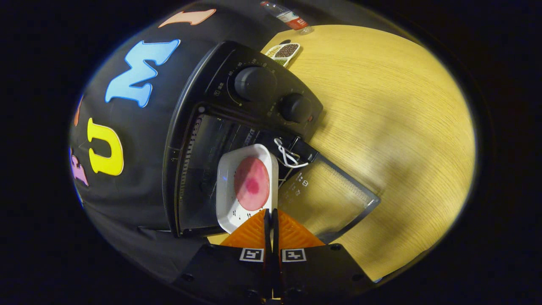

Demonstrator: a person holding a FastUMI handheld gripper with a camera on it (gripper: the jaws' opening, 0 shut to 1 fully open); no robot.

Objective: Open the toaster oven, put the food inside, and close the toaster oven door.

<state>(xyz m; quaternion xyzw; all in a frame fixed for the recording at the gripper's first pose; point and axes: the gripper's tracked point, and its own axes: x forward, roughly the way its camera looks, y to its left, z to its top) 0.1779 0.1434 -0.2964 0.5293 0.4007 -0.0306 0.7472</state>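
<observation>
My gripper is shut on the near rim of a white square plate, its orange fingers pressed together on the edge. A round pink slice of food lies on the plate. The plate hangs in front of the mouth of the black toaster oven, whose cavity stands open. The oven's glass door is folded down flat over the wooden table, just beside the plate. Two round knobs sit on the oven's control panel. The whole view is rolled sideways.
A light wooden table stretches beyond the oven. A small divided dish of grains sits behind the oven, and a plastic bottle lies further back. A white cord loop hangs at the door's hinge.
</observation>
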